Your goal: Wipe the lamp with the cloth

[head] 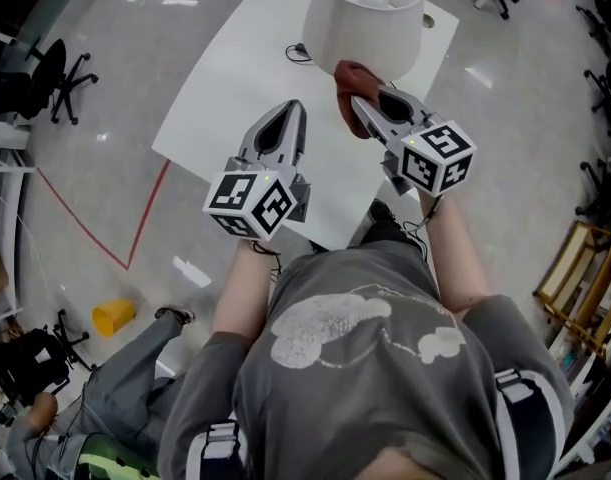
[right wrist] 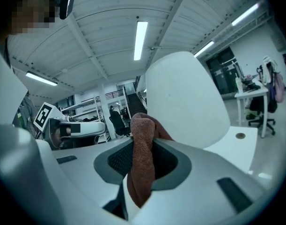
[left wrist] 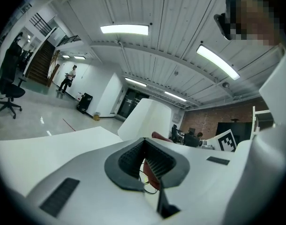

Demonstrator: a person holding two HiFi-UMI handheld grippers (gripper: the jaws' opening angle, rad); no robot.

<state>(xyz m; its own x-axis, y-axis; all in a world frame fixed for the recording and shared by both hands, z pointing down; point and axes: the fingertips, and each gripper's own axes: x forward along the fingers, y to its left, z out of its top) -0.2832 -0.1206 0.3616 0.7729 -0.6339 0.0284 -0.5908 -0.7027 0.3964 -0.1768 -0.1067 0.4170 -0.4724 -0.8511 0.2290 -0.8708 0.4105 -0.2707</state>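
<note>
A lamp with a white drum shade stands at the far end of the white table; its bulb shows from above. My right gripper is shut on a reddish-brown cloth, and the cloth rests against the shade's lower near edge. In the right gripper view the cloth hangs folded between the jaws, with the shade just behind it. My left gripper hovers over the table to the left of the lamp, shut with nothing held. The left gripper view shows the shade and cloth ahead.
A black cable lies on the table left of the lamp base. The table's near edge is just below the grippers. Office chairs stand on the floor at left and top right. A yellow object lies on the floor.
</note>
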